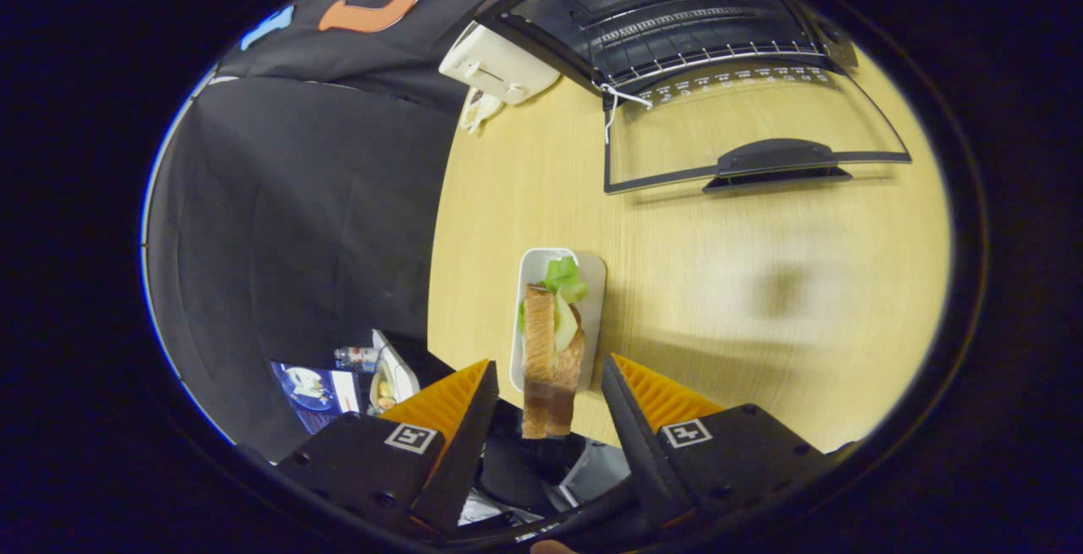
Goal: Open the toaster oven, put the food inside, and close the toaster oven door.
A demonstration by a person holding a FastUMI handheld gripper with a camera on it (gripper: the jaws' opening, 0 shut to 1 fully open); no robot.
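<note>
While tongs (548, 385) straddle the sandwich (548, 349), a toaster (499, 68) flanks the oven (677, 21).

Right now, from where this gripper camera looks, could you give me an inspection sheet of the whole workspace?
Surface: pale wooden table, mostly bare beyond the fingers.
Job's things: black toaster oven at the far side, its glass door folded down open, wire rack visible inside. Toasted sandwich with green lettuce on a small white rectangular tray at the table's near edge.
Clutter: white pop-up toaster beside the oven; small items below the table edge, too small to tell.
Gripper: gripper open, fingers either side of the sandwich's near end, not pressing it.
Cables: white string or tie at the door's hinge corner.
Surroundings: black cloth booth wall.
</note>
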